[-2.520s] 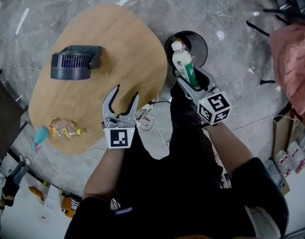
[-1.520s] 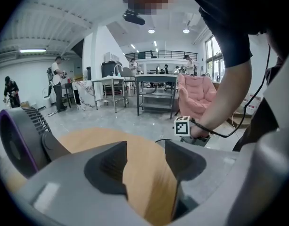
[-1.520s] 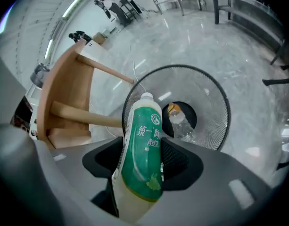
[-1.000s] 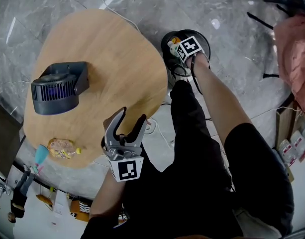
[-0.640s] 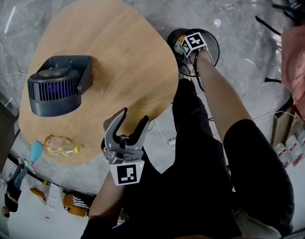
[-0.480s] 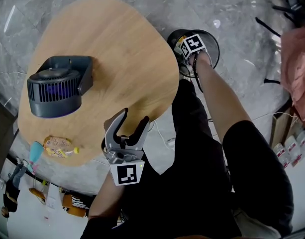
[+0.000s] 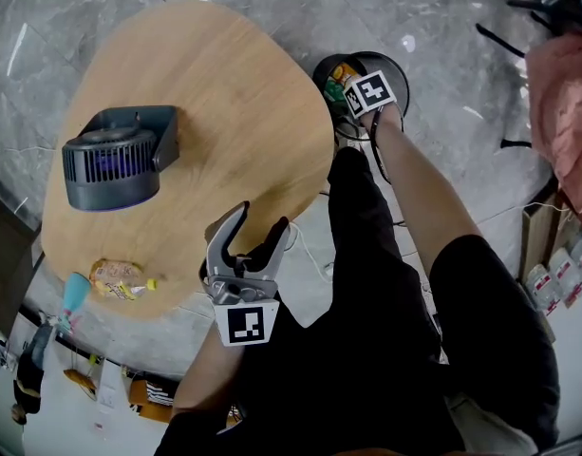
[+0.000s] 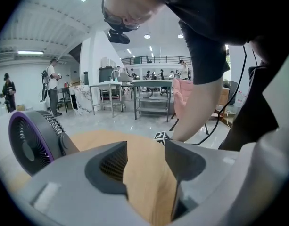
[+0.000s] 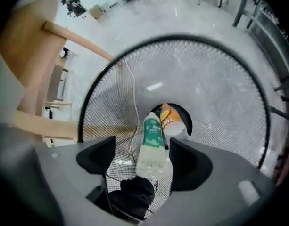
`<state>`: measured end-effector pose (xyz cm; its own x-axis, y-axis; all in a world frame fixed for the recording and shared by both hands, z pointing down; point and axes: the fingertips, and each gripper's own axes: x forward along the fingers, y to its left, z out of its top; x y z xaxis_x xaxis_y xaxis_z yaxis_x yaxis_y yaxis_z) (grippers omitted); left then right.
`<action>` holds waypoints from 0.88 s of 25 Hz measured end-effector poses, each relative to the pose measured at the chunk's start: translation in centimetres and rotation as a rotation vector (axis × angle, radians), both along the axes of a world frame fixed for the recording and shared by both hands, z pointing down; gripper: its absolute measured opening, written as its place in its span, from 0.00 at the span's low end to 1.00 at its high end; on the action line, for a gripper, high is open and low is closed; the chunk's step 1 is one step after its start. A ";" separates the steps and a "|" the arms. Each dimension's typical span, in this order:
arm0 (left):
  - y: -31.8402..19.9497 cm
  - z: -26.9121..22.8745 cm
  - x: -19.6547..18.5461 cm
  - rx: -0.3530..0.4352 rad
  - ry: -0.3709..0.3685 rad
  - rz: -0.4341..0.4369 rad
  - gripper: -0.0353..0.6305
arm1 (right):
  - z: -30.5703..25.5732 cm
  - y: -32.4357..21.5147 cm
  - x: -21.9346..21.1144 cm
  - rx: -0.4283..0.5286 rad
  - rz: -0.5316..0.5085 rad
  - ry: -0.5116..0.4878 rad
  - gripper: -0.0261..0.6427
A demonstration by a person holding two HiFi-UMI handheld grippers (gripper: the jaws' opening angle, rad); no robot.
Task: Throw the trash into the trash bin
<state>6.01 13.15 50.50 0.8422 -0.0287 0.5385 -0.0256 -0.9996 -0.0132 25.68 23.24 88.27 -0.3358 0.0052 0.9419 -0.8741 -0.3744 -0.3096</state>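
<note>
Right gripper (image 9: pixel 143 145) spread above bin (image 9: pixel 219 93), only its view shows bottle (image 9: pixel 151 150) loose between, left gripper (image 8: pixel 145 147) spread, empty

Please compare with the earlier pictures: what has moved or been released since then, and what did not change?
The right hand-held gripper carried the green-label bottle over the trash bin and opened. The bottle is now free of both jaws, down in the bin. The left hand-held gripper stayed open and empty near the table edge; the fan and snack packet did not move.
</note>
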 end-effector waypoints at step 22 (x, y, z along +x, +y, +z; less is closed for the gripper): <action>-8.1 -4.3 -16.5 0.035 0.071 -0.486 0.43 | -43.4 -15.7 -26.9 1.175 -0.289 -0.056 0.52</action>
<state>-10.54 5.02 46.22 0.7611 -0.4447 0.4722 -0.4912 -0.8706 -0.0281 -1.21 7.57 44.85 -0.5041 -0.7620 0.4064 -0.8534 0.3674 -0.3697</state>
